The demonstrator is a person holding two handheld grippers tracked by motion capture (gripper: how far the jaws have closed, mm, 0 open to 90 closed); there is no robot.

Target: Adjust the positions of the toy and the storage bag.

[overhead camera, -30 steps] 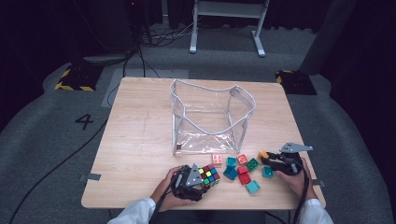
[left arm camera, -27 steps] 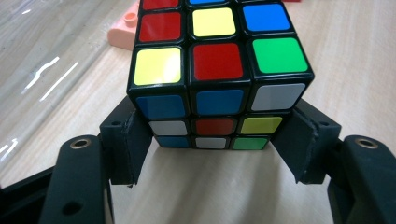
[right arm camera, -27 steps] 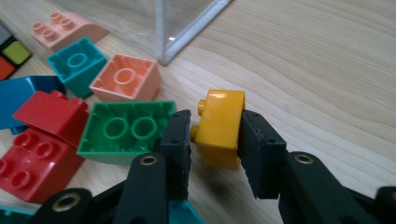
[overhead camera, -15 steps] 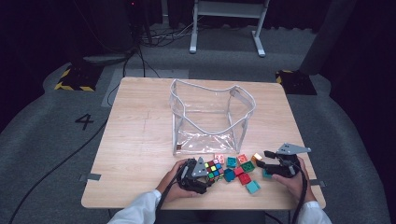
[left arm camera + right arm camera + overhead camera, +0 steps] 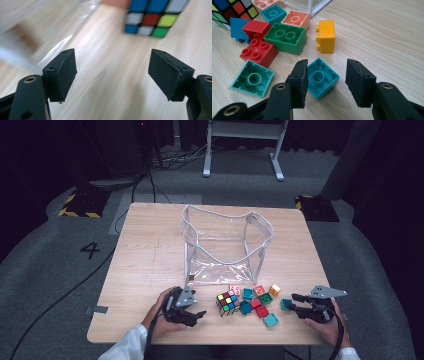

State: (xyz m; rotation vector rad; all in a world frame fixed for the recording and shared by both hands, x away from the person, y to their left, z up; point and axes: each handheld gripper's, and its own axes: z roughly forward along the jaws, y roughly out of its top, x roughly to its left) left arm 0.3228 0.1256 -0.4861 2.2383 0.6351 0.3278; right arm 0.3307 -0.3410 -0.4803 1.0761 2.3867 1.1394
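The right gripper (image 5: 325, 83) is sitting low at the near right of the table (image 5: 145, 250), its jaws spread around a teal brick (image 5: 322, 77) that is lying hollow side up; the left jaw is almost touching the brick's side, the right jaw is standing apart from it, so nothing is being pinched yet. To do this step well, the hand is best sliding a little towards its left jaw's side so the brick is sitting midway, then closing on two flat opposite walls rather than on corners, since the brick is lying turned slightly against the jaws; a skewed squeeze could be spinning it out.

The left gripper (image 5: 112, 75) is also holding its jaws wide apart over bare wood, with the puzzle cube (image 5: 155, 17) lying ahead of them, untouched.

The high view is giving the layout: the clear bag (image 5: 225, 245) standing open mid-table, the heap of bricks just in front of it, the cube at the heap's left; the right gripper view is giving the close fit of jaw to brick, and a second teal brick (image 5: 252, 77) nearby.
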